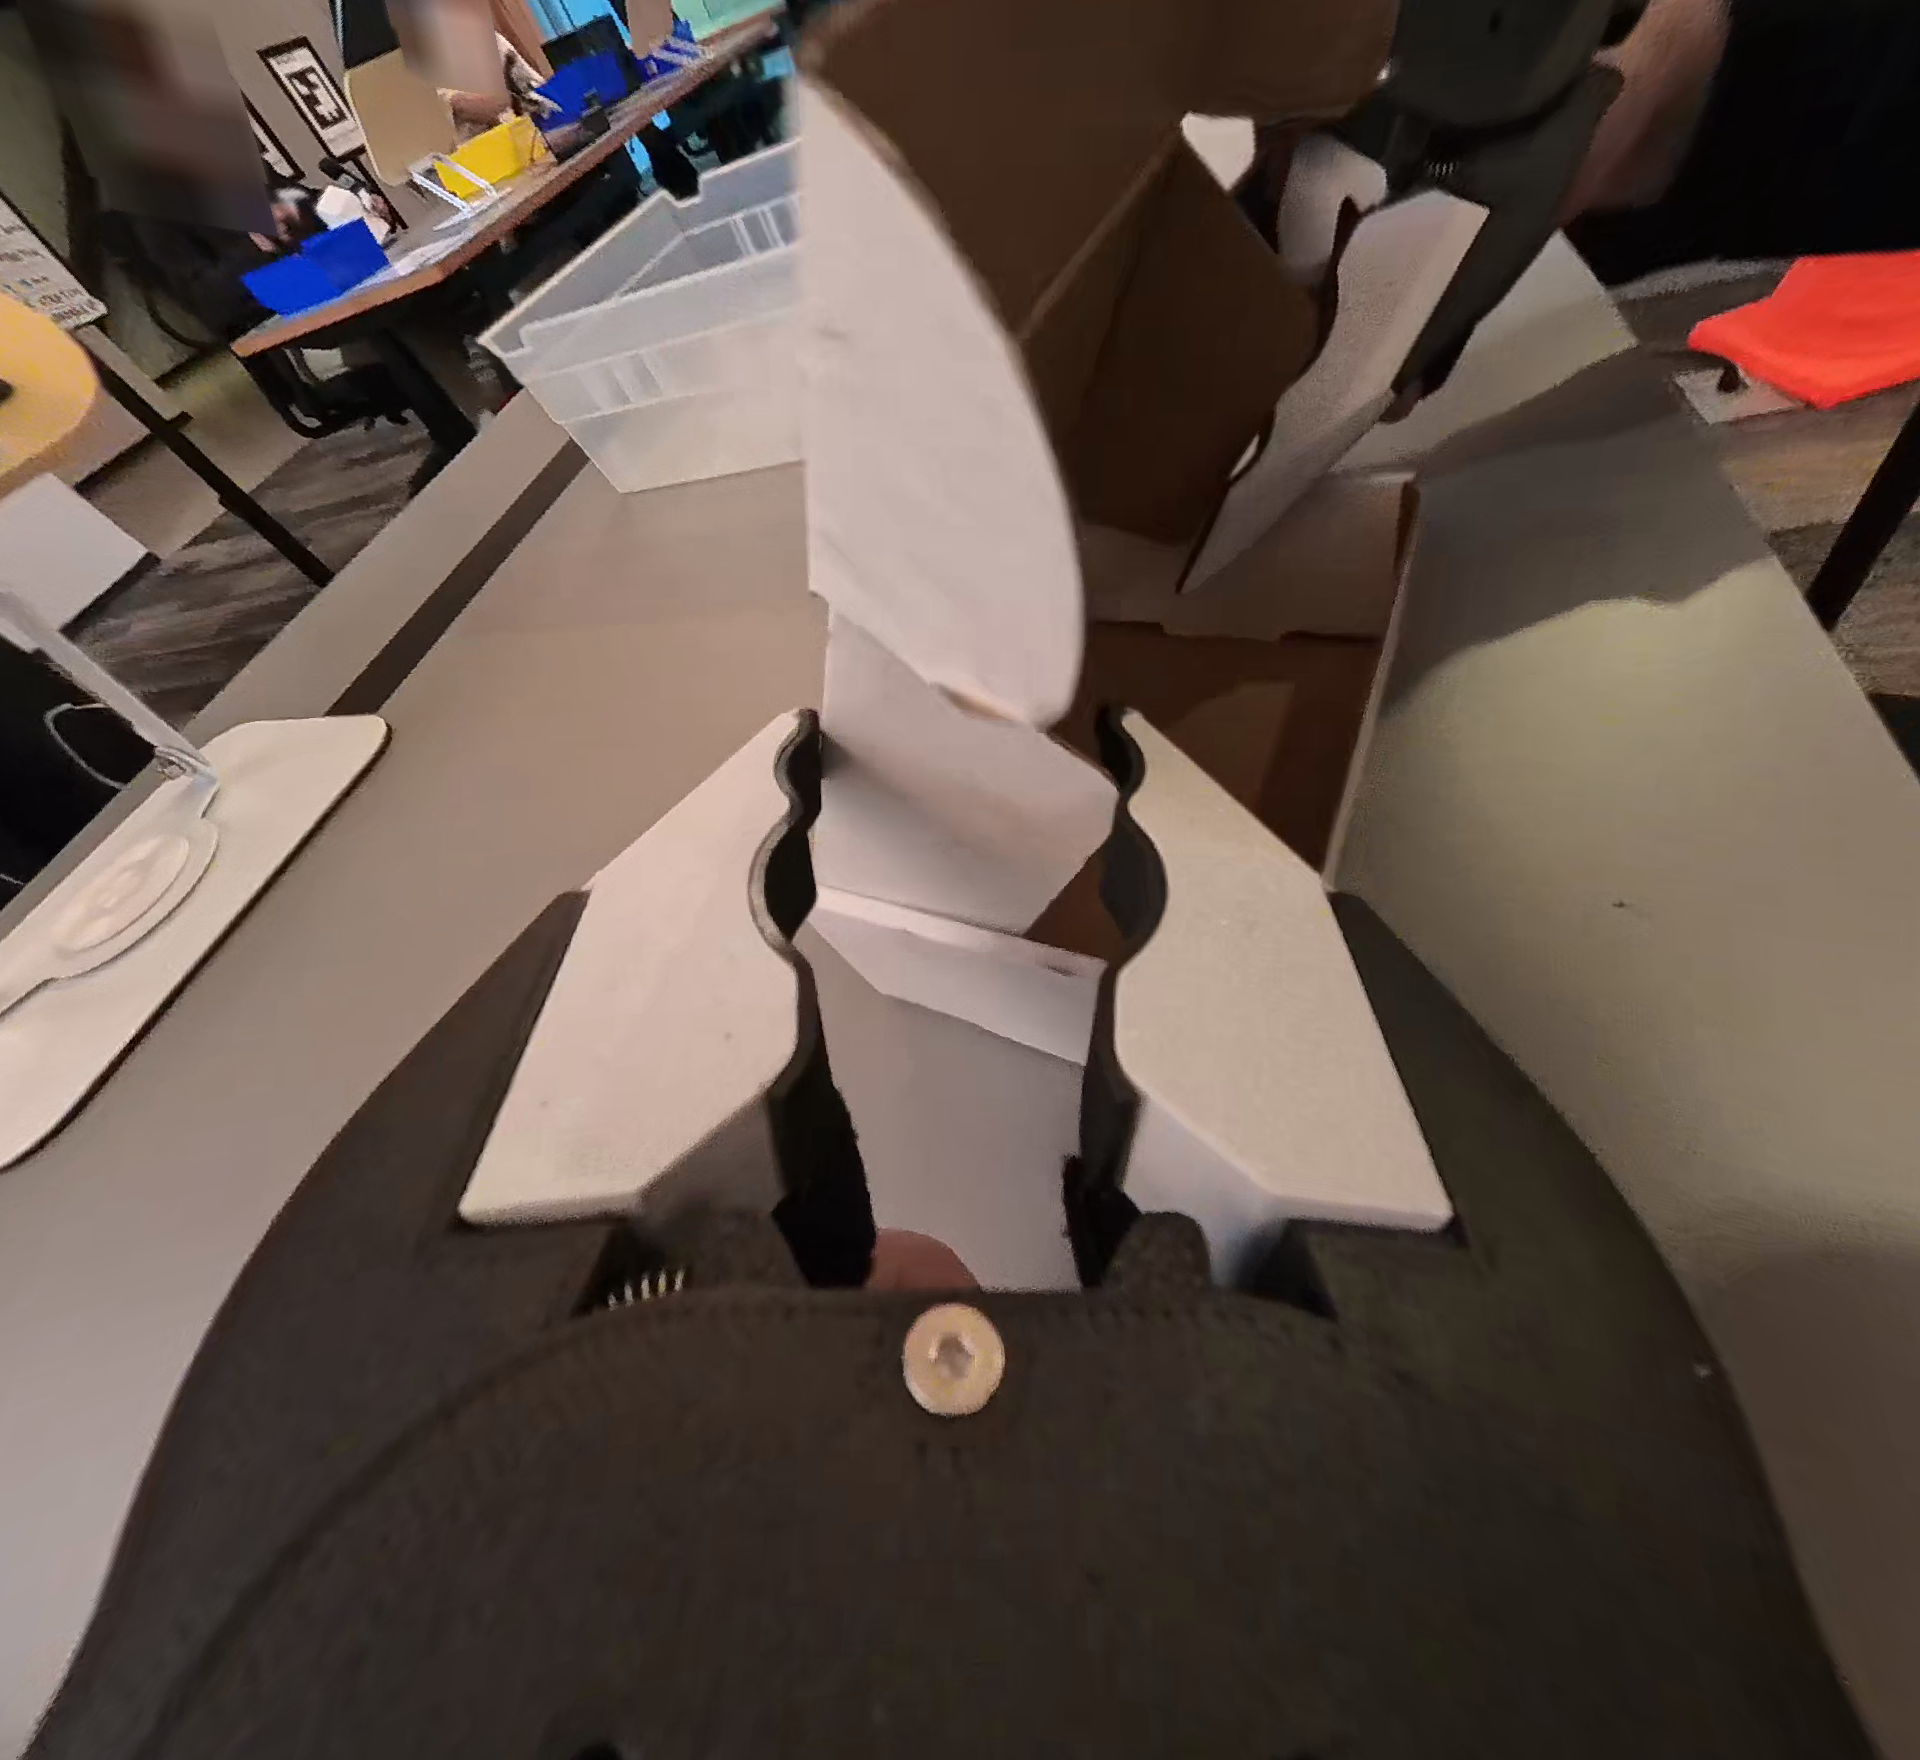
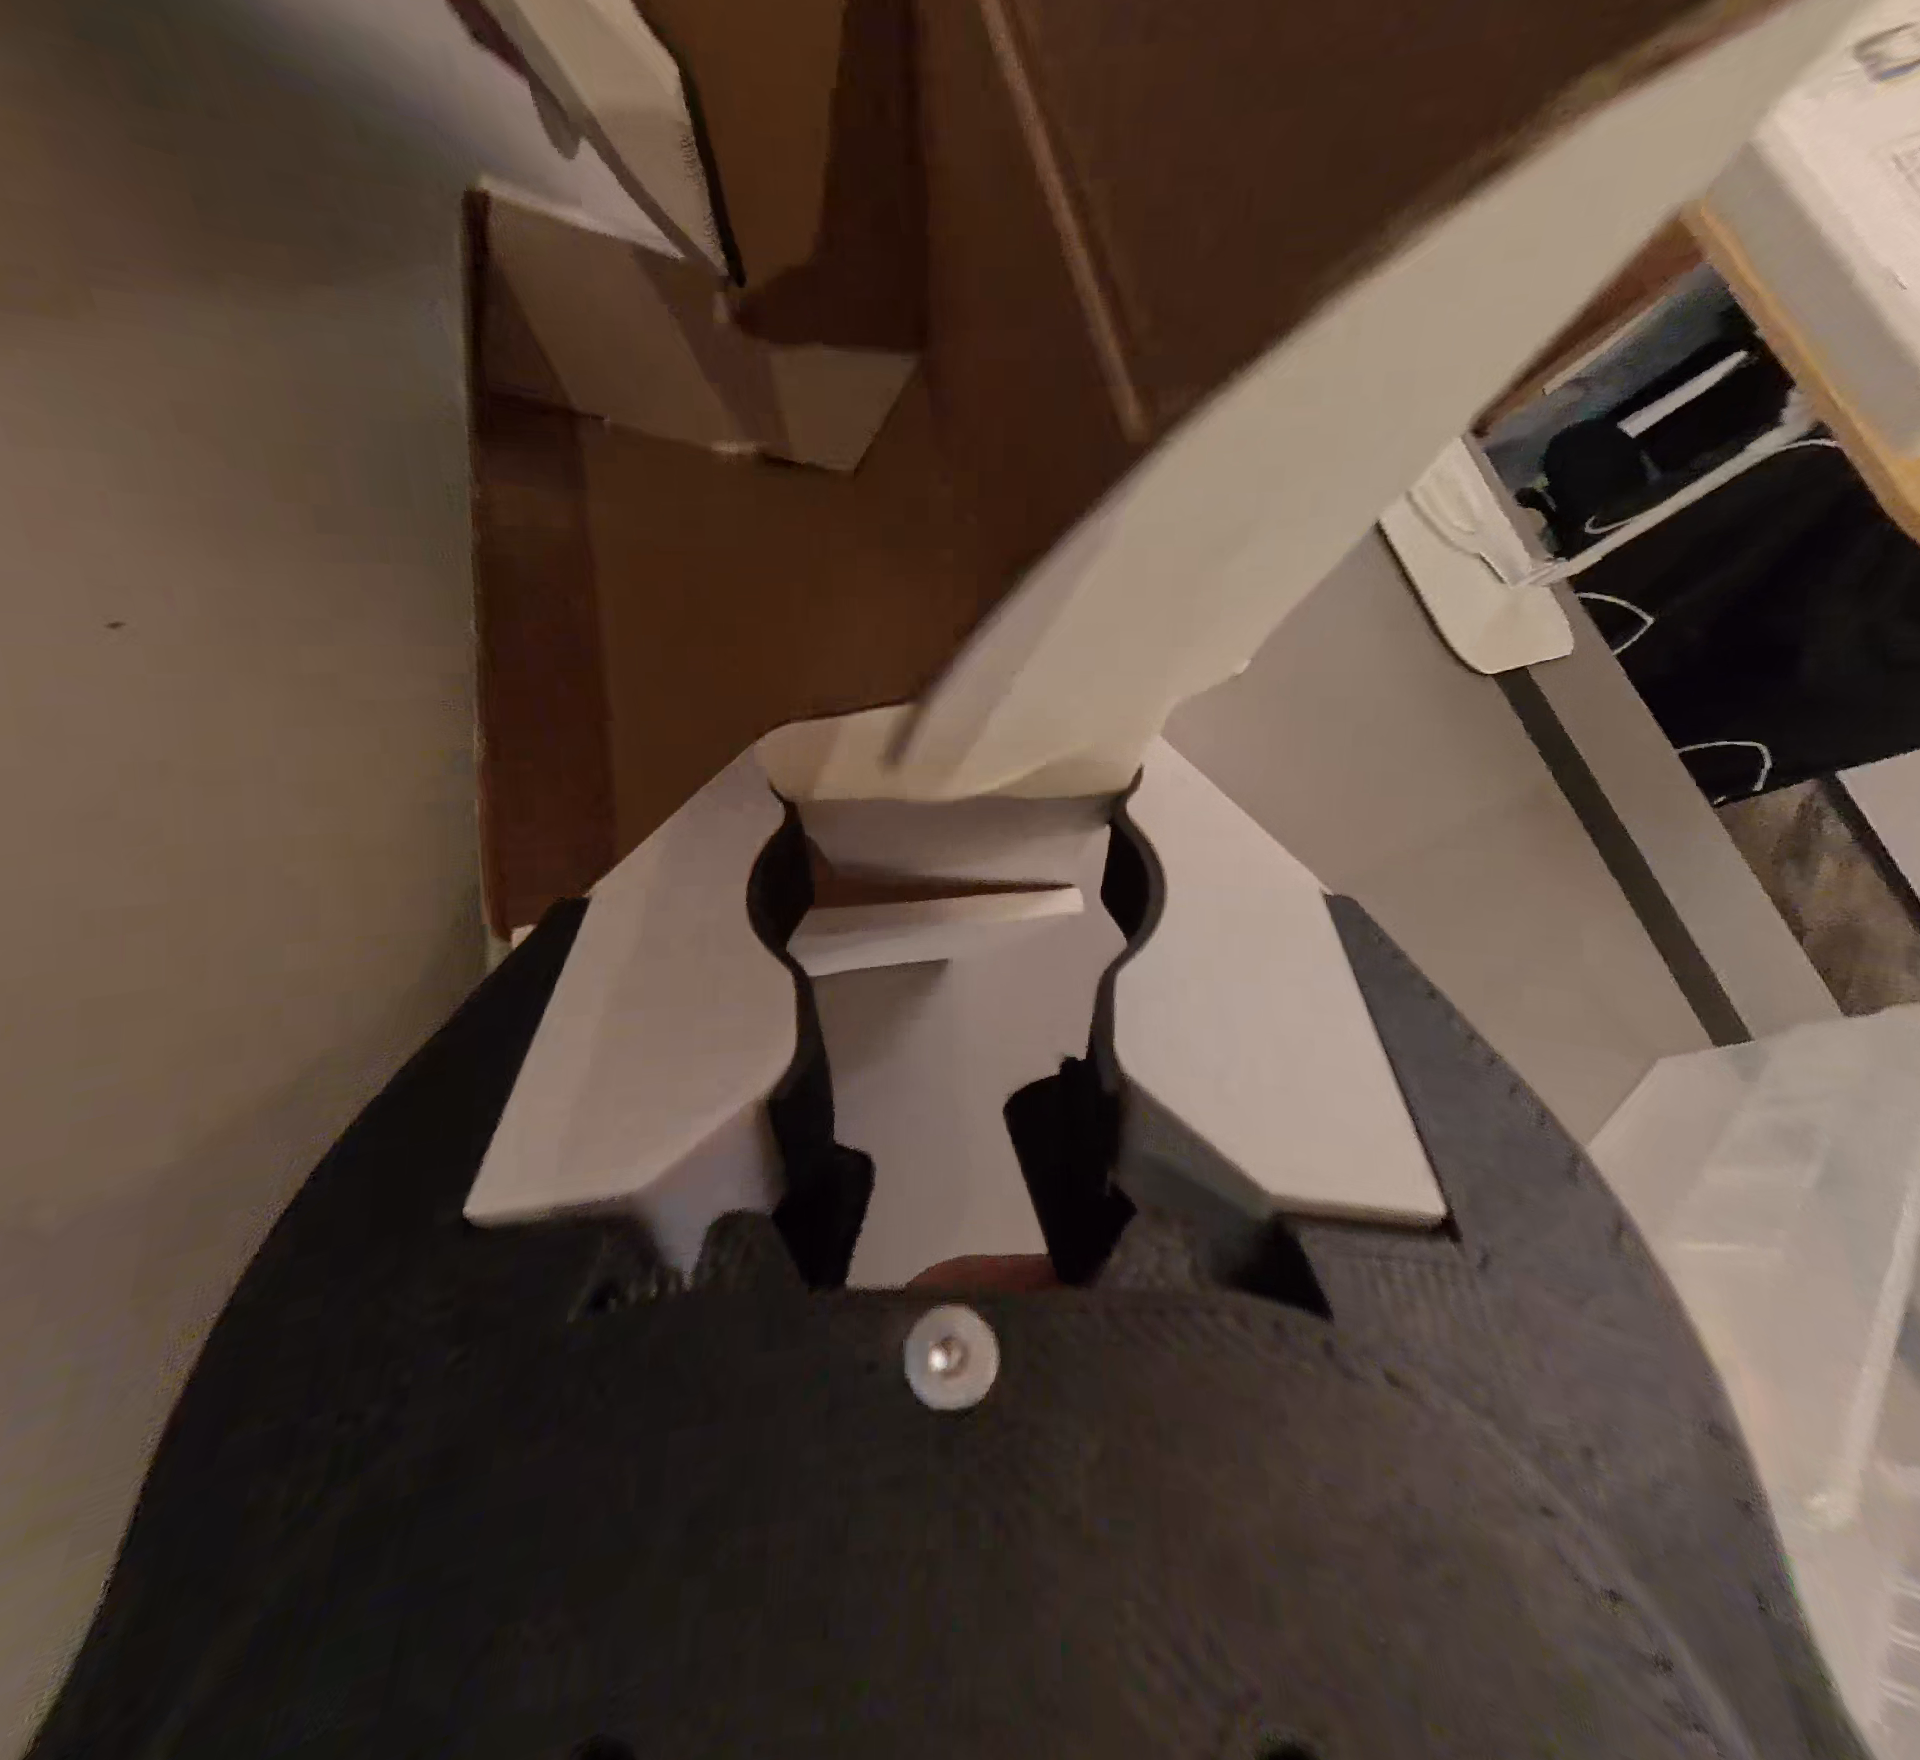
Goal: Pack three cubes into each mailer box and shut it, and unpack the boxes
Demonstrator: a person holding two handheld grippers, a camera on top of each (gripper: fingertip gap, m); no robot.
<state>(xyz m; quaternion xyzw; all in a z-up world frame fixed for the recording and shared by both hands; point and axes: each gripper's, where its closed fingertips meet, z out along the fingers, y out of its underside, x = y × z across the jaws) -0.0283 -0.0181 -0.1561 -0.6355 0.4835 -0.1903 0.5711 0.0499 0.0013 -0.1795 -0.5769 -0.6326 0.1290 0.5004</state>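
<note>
A mailer box (image 1: pixel 1164 360), white outside and brown inside, lies open on the grey table (image 1: pixel 468 931) with its lid (image 1: pixel 1039 27) raised. No cubes show inside it. My left gripper (image 1: pixel 961 754) is open at the box's near end, and a white side flap (image 1: pixel 935 463) of the lid stands between its fingertips. My right gripper (image 1: pixel 1392 287) is at the far side, against the other white flap. In the right wrist view my right gripper (image 2: pixel 956 806) is open, and the curved white flap (image 2: pixel 1247 515) rests over its tips. The brown box floor (image 2: pixel 727 588) lies ahead.
A clear plastic bin (image 1: pixel 665 360) stands on the table beyond the box; it also shows in the right wrist view (image 2: pixel 1766 1243). A white stand base (image 1: pixel 156 879) lies at the left table edge. An orange cloth (image 1: pixel 1818 328) lies at the far right.
</note>
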